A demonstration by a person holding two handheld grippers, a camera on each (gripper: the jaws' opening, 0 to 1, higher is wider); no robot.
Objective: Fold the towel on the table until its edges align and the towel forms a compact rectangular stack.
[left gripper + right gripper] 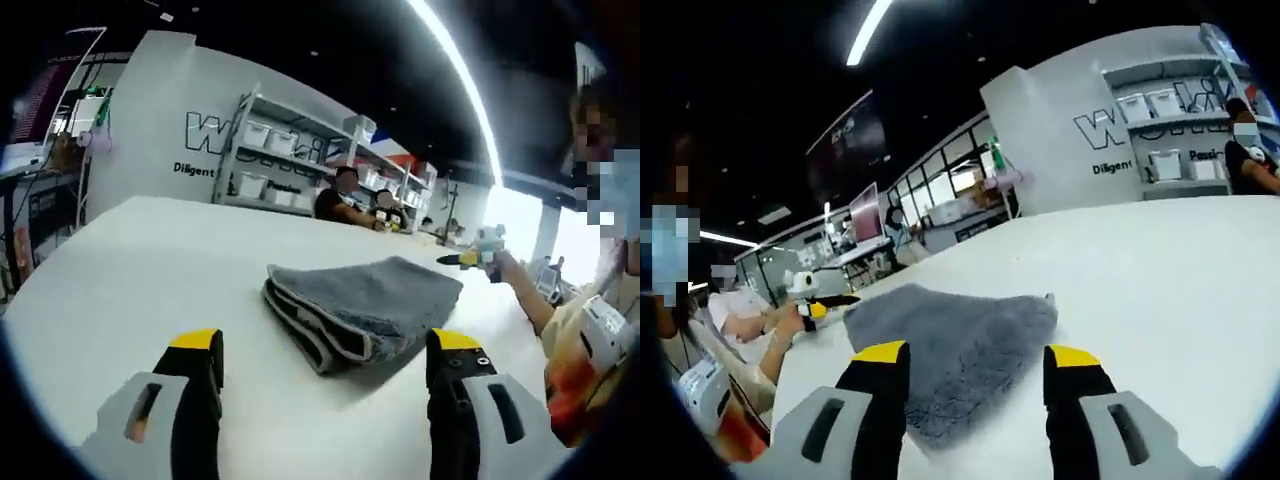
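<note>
A folded grey plush towel (365, 305) lies on the white desk (150, 270), just ahead of the left gripper (325, 350), whose yellow-tipped jaws stand apart and empty. In the right gripper view the same towel (955, 345) lies just before the right gripper (975, 360), also spread wide and empty. Across the desk a person's hand (505, 265) holds another gripper tool. Behind stand metal shelves with white bins (275, 165) against a white lettered wall (160, 130), under a ceiling light strip (455, 70).
</note>
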